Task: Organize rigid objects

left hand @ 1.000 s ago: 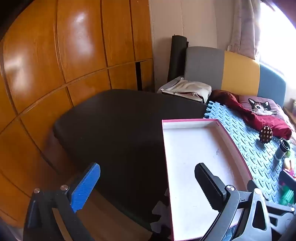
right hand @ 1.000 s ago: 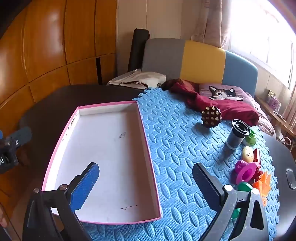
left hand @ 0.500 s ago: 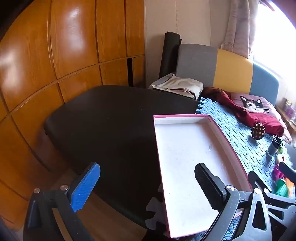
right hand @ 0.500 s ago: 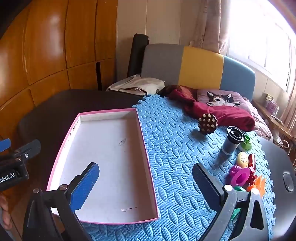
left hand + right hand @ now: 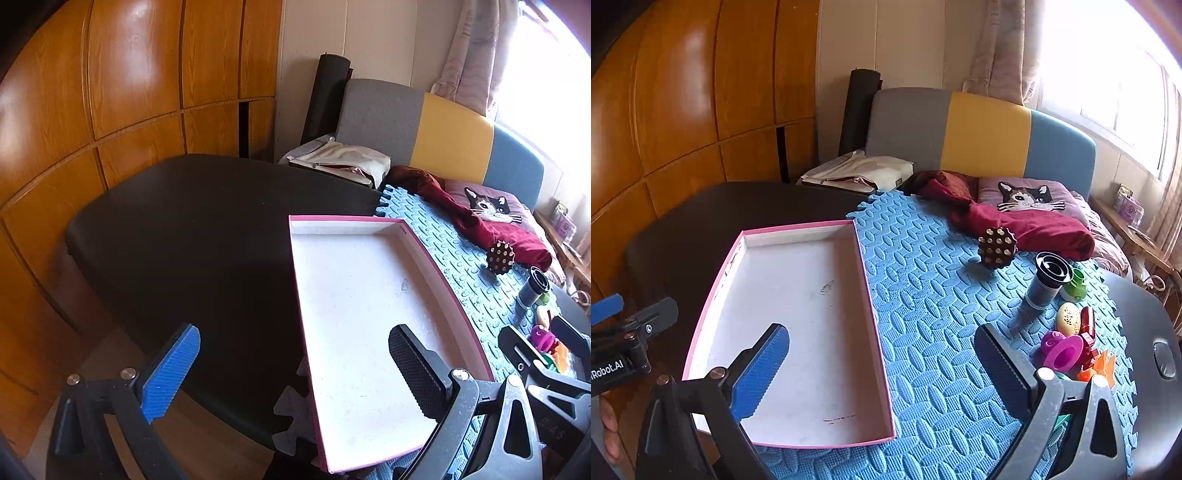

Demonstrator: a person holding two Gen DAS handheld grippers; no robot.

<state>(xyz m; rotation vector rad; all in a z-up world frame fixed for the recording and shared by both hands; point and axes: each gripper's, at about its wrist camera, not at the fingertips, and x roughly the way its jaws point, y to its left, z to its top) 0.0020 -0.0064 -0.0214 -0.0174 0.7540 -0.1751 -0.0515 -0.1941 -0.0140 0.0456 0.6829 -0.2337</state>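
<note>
There were two grippers and one tray. The left gripper (image 5: 295, 369) hung over the near edge of the dark table (image 5: 192, 236), its blue and black fingers spread wide with nothing between them. The right gripper (image 5: 882, 362) hovered above the blue foam mat (image 5: 923, 295), spread just as wide and just as empty.

The single tray (image 5: 862, 280) lay at the left side of the mat, partly over the dark table: a shallow rectangular box lid, pink along the rim, white inside, with a few small smudges on its floor. Nothing lay in it.

The loose things sat well apart from the tray, toward the right edge of the mat. I counted one brown spiked ball (image 5: 996, 246) with pale tips, just beside the crumpled red cloth (image 5: 1027, 225); one dark cylinder (image 5: 1047, 284), upright, its ringed mouth facing up; one green piece (image 5: 1076, 287) touching its far side; one cream egg (image 5: 1068, 318) with a speckled pattern; one dark red piece (image 5: 1087, 320) beside the egg; one magenta spool-shaped toy (image 5: 1063, 349); and one orange spiky piece (image 5: 1102, 367) at the near end. More bits sat behind the right gripper's black finger (image 5: 1004, 369), too hidden to count.

One cat-faced cushion (image 5: 1027, 194) rested behind the cloth.
</note>
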